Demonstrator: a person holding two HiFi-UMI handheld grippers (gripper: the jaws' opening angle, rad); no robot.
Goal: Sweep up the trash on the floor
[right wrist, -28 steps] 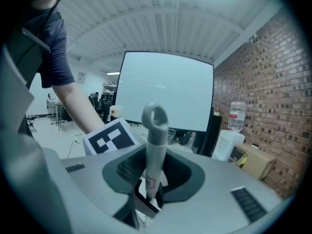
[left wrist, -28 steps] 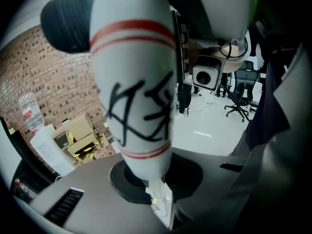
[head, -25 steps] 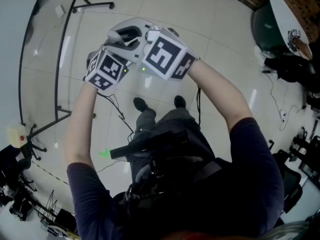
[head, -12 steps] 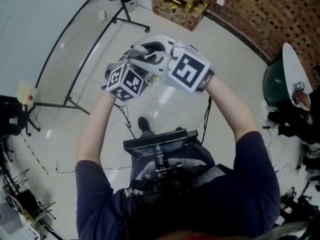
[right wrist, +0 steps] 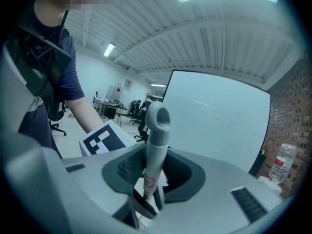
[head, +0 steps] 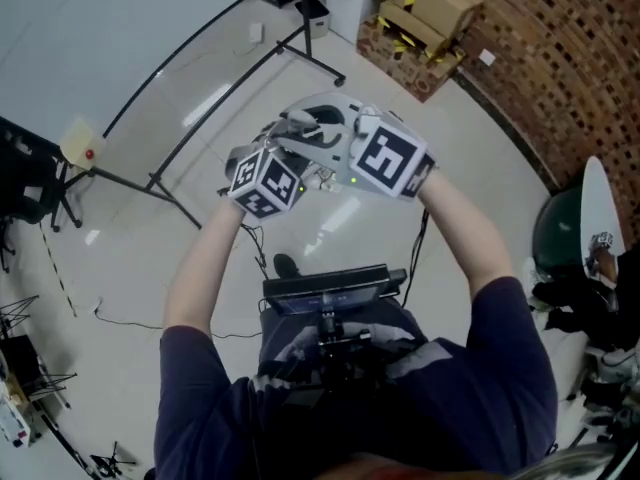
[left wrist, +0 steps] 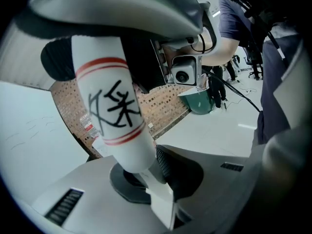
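Note:
I hold both grippers close together, raised in front of my chest. My left gripper (head: 290, 140) (left wrist: 146, 99) is shut on a white handle (left wrist: 114, 106) with red rings, a black character and a black end cap. Its jaws have just been opening slightly, and the handle is still between them. My right gripper (head: 352, 128) (right wrist: 153, 179) is shut on a thin grey handle (right wrist: 156, 140) that ends in a hanging loop. Both handles' lower ends are hidden. In the head view the marker cubes (head: 265, 180) cover most of the handles.
Pale tiled floor (head: 140, 258) lies below. A black stand's legs (head: 170, 193) spread at the left, with a cable (head: 110, 318) nearby. Cardboard boxes (head: 420, 23) sit by the brick wall (head: 560, 58). A green bin (head: 560, 230) stands at the right, and a bottle (right wrist: 280, 167) in the right gripper view.
Both grippers have risen together and stayed side by side. The head view has swung up, bringing in the brick wall and boxes, and my feet have mostly left view.

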